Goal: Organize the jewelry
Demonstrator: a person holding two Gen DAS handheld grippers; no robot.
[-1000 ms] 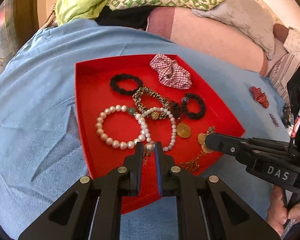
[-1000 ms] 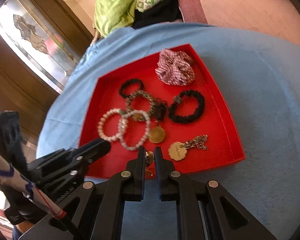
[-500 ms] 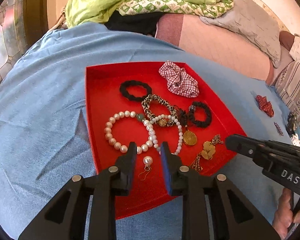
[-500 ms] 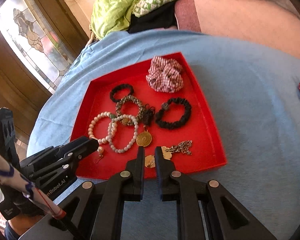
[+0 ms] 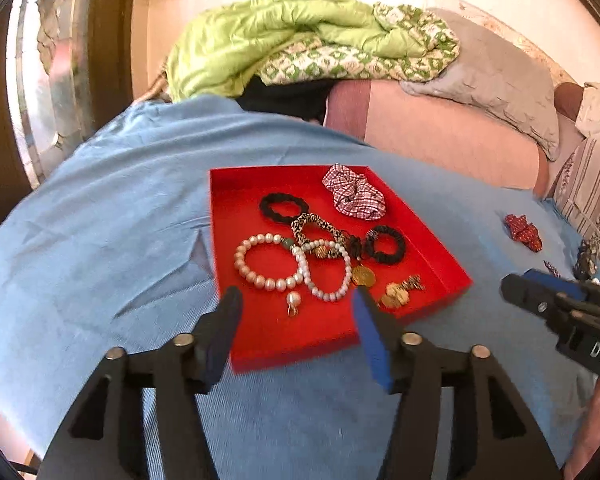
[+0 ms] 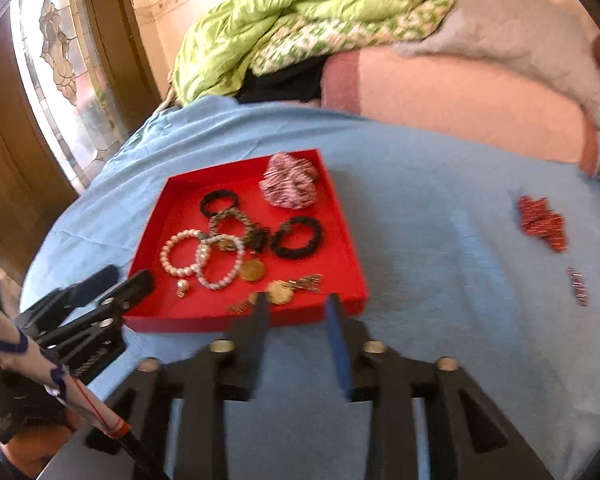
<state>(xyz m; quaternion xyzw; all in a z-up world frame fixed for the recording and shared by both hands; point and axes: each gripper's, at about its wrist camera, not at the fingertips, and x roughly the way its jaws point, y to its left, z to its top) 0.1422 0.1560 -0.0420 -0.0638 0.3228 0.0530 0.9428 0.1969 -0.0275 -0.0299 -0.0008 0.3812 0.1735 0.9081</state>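
Red tray (image 5: pixel 236 200) sits mid-frame on the blue cloth (image 5: pixel 100 240), holding pearl bracelets (image 5: pixel 260 264), black hair ties (image 5: pixel 284 206), a checked scrunchie (image 5: pixel 354 194), gold pendants (image 5: pixel 364 276) and a loose pearl earring (image 5: pixel 293 302). Left gripper (image 5: pixel 296 304) has just been opening, jaws wide and empty above the earring. Right gripper (image 6: pixel 296 306) has also just been opening, nothing held. A red clip (image 6: pixel 540 220) lies right, blurred. Green bedding (image 5: pixel 292 32) fills the top.

A red tray (image 5: pixel 236 264) on blue cloth (image 5: pixel 100 248) holds a red-and-white checked scrunchie (image 5: pixel 354 196) and white pearl bracelets (image 5: pixel 266 260).
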